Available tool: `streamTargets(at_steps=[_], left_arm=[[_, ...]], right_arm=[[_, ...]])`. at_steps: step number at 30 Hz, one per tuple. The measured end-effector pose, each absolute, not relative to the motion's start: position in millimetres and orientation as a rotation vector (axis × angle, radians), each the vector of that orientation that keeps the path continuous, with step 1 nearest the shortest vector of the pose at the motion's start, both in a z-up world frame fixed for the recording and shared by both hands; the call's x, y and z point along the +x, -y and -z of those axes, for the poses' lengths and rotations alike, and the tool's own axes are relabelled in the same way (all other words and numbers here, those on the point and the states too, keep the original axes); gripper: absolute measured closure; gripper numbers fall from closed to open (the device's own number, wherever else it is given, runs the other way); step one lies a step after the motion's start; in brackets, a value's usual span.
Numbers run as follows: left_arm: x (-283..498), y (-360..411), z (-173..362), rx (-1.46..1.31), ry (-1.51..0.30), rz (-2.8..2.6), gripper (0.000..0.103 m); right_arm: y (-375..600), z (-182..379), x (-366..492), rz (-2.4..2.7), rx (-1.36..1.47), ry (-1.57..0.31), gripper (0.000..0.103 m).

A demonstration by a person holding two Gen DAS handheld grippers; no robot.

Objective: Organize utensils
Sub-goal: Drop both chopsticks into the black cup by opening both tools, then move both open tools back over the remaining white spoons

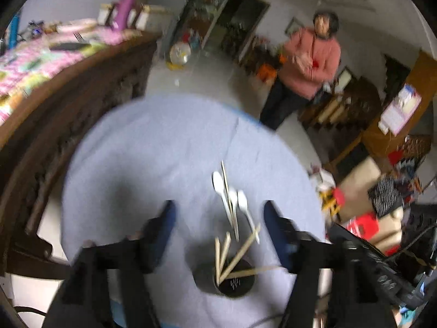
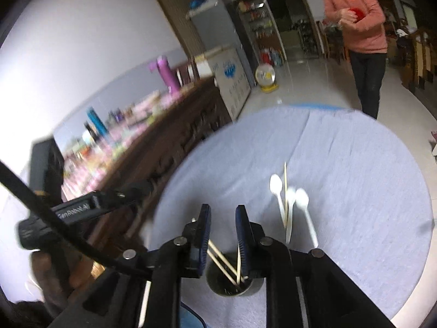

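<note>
A: Claw status?
B: I see left claw (image 1: 218, 210) spread wide, right claw (image 2: 223, 213) slightly parted, both empty.
A: Utensils?
B: Chopsticks (image 1: 232, 259) in cup (image 1: 224, 281) lower centre; spoons (image 1: 232, 199) on surface (image 1: 136, 150) behind.

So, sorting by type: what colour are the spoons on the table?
White spoons, clearest in the right wrist view.

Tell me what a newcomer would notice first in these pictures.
Three white spoons lie beside one loose chopstick in the middle of the round table with its pale blue cloth. Nearer the cameras, a dark cup holds several chopsticks that lean outward. The left gripper and the right gripper hang open over the cup with nothing between their fingers, and a person in a pink sweater stands beyond the table.
</note>
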State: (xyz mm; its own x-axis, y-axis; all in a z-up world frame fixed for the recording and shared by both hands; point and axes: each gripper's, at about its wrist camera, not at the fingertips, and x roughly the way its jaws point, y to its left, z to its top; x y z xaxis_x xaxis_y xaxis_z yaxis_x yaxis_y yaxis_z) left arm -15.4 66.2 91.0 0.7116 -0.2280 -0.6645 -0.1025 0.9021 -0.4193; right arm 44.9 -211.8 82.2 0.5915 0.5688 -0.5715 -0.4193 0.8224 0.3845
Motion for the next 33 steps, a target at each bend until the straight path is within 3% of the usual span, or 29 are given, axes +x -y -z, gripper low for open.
streamTargets(at_steps=[1,2,4,8,10,16,33], left_arm=[[-15,-73,-96,-0.456,-0.773,0.062,0.034],[-12,-82,-100,-0.468,-0.771,0.054,0.033],[-3,-103,-95,-0.52,-0.814,0.046,0.032],[26,-142,-41,-0.579,-1.029,-0.036,0.032],[37,-150,-2,-0.581,-1.173,-0.055,0.032],[34,-139,79,-0.408,-1.447,-0.068,0.032],[54,-62,90,-0.08,-1.609,0.16,0.032]], right_arm=[[226,-91,47,-0.579,0.25,-0.736,0.063],[238,-95,49,-0.577,0.281,-0.734,0.043],[263,-95,55,-0.545,0.339,-0.741,0.021],[303,-48,84,-0.479,0.417,-0.926,0.021],[319,3,101,-0.439,0.455,-1.12,0.021],[334,94,104,-0.334,0.386,-1.403,0.023],[289,121,122,-0.448,0.154,-1.593,0.023]])
